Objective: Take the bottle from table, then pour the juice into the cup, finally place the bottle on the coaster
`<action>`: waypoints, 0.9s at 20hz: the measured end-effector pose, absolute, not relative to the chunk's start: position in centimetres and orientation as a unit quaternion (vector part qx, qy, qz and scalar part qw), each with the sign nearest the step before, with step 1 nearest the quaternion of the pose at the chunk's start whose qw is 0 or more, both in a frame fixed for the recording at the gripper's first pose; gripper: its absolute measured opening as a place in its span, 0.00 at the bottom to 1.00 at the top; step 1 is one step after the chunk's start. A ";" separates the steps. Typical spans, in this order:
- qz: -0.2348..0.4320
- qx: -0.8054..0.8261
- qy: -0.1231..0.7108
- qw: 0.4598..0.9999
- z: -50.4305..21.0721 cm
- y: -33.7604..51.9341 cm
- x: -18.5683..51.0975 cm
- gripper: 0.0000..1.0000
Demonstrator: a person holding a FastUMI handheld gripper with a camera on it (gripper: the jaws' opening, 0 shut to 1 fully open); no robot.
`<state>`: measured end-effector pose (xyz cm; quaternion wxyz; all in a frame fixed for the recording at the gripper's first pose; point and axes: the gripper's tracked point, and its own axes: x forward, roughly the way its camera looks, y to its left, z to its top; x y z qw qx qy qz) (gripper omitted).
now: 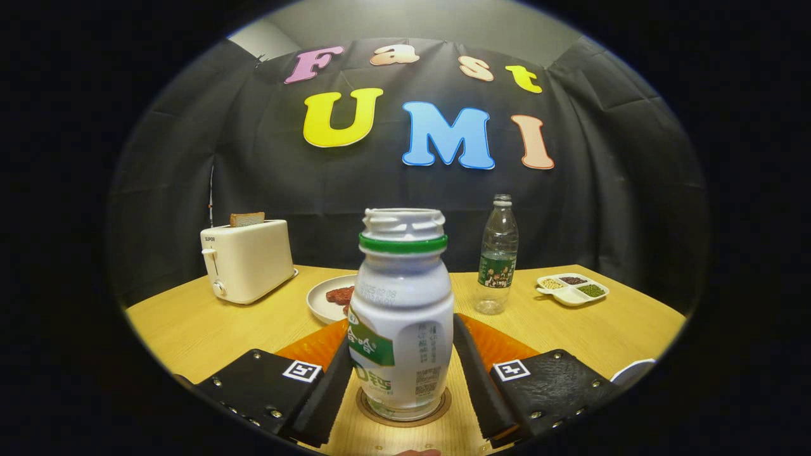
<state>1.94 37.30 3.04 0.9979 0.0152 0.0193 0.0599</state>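
Centrally, on the wooden desk (pixel 190 329), a white juice bottle (pixel 401 316) with a green neck ring stands upright on a round coaster (pixel 437 411). Behind the bottle sit a toaster (pixel 247 259), an orange mat (pixel 500 345) and a plate (pixel 326 297). The tool (pixel 405 396) is open, its fingers just beside the bottle's sides, not visibly pressing.

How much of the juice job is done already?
Nearly all, it seems. The white bottle stands upright on the round coaster, its top open. The gripper has a finger on each side of it; I can't tell if they press. Letting go looks to be what's left. Whether juice got poured, I can't tell.
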 end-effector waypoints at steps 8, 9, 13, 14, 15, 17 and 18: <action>0.059 0.029 -0.101 0.993 15.0 36.7 -2.5 0.85; 0.059 0.026 -0.114 0.991 17.0 36.8 -3.5 0.85; 0.075 0.029 -0.141 0.987 23.4 38.5 -8.0 0.85; 0.076 0.028 -0.147 0.986 24.6 38.7 -9.3 0.85; 0.080 0.027 -0.149 0.985 25.6 39.2 -10.4 0.85; 0.093 0.017 -0.144 0.985 26.4 40.3 -12.4 0.85; 0.101 0.013 -0.143 0.984 26.6 40.8 -13.2 0.85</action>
